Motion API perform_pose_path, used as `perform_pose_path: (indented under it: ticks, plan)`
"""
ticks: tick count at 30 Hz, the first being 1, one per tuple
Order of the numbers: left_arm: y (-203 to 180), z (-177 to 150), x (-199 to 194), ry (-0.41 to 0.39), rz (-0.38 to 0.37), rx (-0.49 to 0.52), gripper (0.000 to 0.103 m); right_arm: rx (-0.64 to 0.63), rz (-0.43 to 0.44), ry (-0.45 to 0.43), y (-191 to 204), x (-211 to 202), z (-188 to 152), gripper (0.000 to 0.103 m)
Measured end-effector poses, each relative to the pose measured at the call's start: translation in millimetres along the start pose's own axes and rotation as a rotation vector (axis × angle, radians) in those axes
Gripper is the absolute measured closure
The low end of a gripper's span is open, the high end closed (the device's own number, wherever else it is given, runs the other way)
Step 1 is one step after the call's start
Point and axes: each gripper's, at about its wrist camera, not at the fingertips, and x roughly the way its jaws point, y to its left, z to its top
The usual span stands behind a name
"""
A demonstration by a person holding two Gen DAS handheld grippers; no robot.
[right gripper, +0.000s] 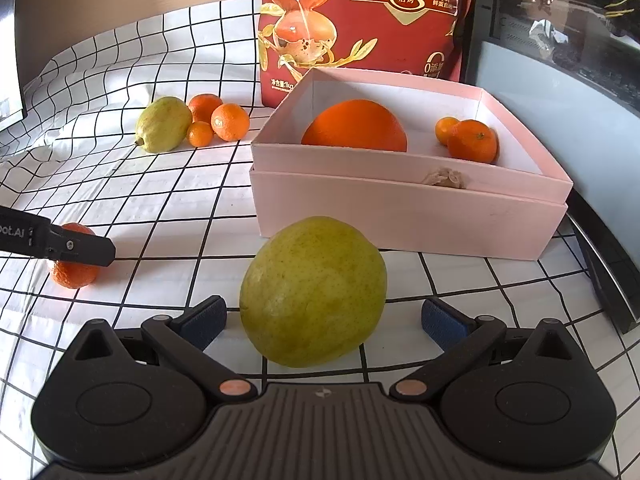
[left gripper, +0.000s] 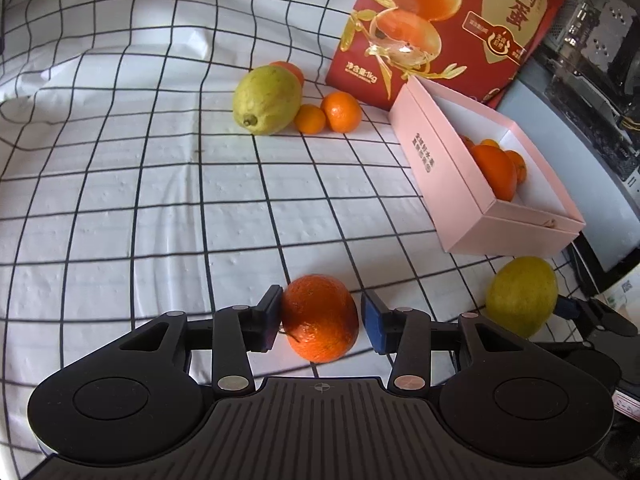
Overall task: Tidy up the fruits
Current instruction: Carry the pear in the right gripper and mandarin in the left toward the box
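- Now my left gripper (left gripper: 320,320) brackets the mandarin (left gripper: 322,318) on the cloth (left gripper: 140,200); the left pad touches, the right stands just off.
- Right gripper (right gripper: 322,320) is wide around the guava (right gripper: 314,292), not gripping.
- I'd close squarely, gently, then lift toward the pink box (right gripper: 400,216).

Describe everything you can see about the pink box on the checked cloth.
The pink box is a shallow, open rectangular carton, apparently cardboard, white inside, nested in a second pink layer, maybe its lid. Dark printed characters run along one long side. It sits flat on the checked cloth in front of the red bag. Inside lie a big orange and two small oranges. A tan crumpled scrap rests on its front ledge. Neither claw touches it.
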Motion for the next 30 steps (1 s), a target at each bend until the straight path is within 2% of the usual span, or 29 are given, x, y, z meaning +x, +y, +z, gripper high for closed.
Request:
perform_pose_path:
  ticks: [6,8,9,12,16,19,24,28,30]
  plan:
    - [3,-6,-5,0.001,-0.003,-0.028,0.057,-0.039,0.029,0.016,0,2,4,0.000]
    - [4,-7,-8,0.016,-0.007,-0.043,0.057,-0.037,0.048,0.038,-1,3,9,0.004]
    - [3,-9,-9,0.025,-0.009,-0.046,0.057,-0.034,0.052,0.042,-1,2,11,0.010]
    - [0,-15,-13,0.037,-0.019,-0.041,0.057,-0.042,0.057,0.052,0,0,16,0.012]
    - [-3,-24,-18,0.021,-0.024,-0.037,0.058,-0.086,0.055,0.045,7,-2,17,0.024]
    - [-2,-28,-20,0.003,-0.019,-0.059,0.058,-0.106,0.051,0.039,8,-6,15,0.028]
    - [-6,-31,-23,0.020,-0.029,-0.067,0.058,-0.108,0.064,0.049,4,-13,8,0.028]
    - [-13,-34,-23,0.031,-0.029,-0.055,0.058,-0.104,0.029,0.049,-2,-18,5,0.028]
    - [-17,-35,-23,0.031,-0.012,-0.046,0.058,-0.094,0.023,0.051,-9,-22,4,0.024]
